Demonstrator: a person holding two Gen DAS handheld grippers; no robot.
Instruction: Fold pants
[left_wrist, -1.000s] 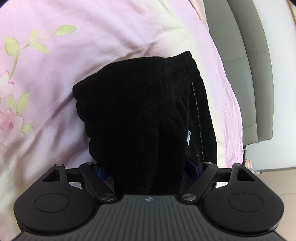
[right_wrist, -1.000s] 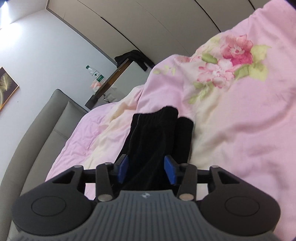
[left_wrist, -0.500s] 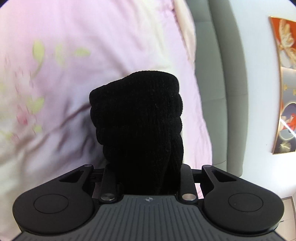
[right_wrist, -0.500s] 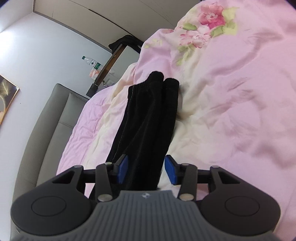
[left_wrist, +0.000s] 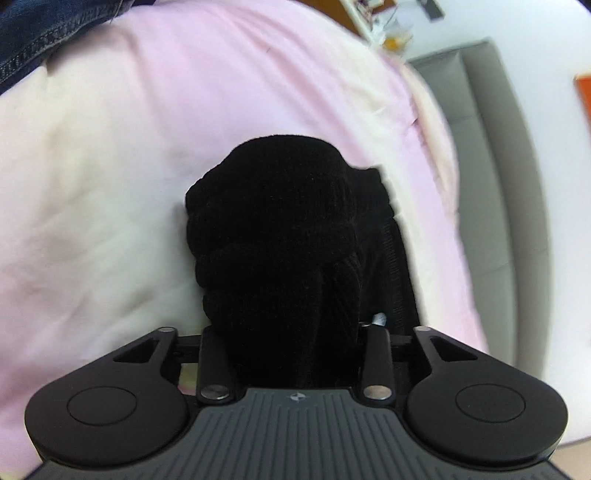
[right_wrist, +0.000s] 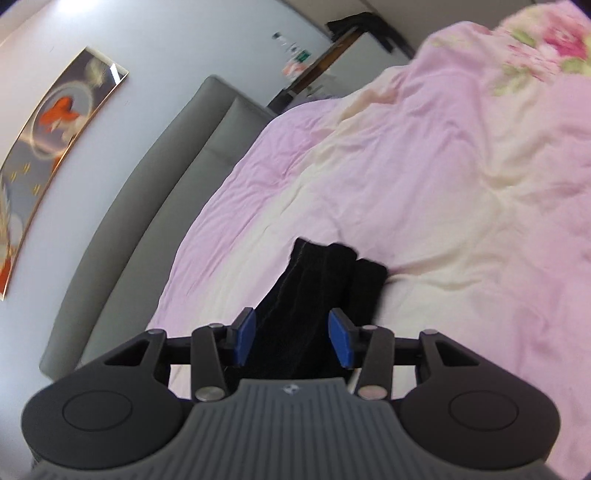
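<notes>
Your left tool (left_wrist: 291, 332) is buried in the black pants (left_wrist: 280, 251): cloth fills the gap btw its fingers, pads hidden, so it looks clamped on the bunch, w/ the fabric mounding up in thick rolls right in front of the lens. A small white tag (left_wrist: 379, 318) pokes out by the right finger; nothing on it can be read. Whole left view is soft w/ blur.

Your right tool (right_wrist: 291, 341) shows both blue pads (right_wrist: 340, 341), w/ the pants (right_wrist: 317, 295) running btw them. Cloth sits close to the left pad, but a sliver of gap shows at the right one, so can't tell if it's gripping or just straddling.

The pants lie as a long narrow strip on the pink and cream bed cover (right_wrist: 424, 192), far end w/ two leg ends side by side. How many layers are stacked — can't make out, black on black.

Top left of left view: blue denim (left_wrist: 33, 33), cut off by the frame. Wall picture (right_wrist: 55, 122) w/ an orange fish, partly cut off. Bedside stand (right_wrist: 314, 70) has a green label, too blurred to read.

Grey headboard (right_wrist: 147, 206) runs along the bed edge, near the pants' left side. Right of the pants the cover stretches wide and rumpled, floral print (right_wrist: 546, 48) far off.
</notes>
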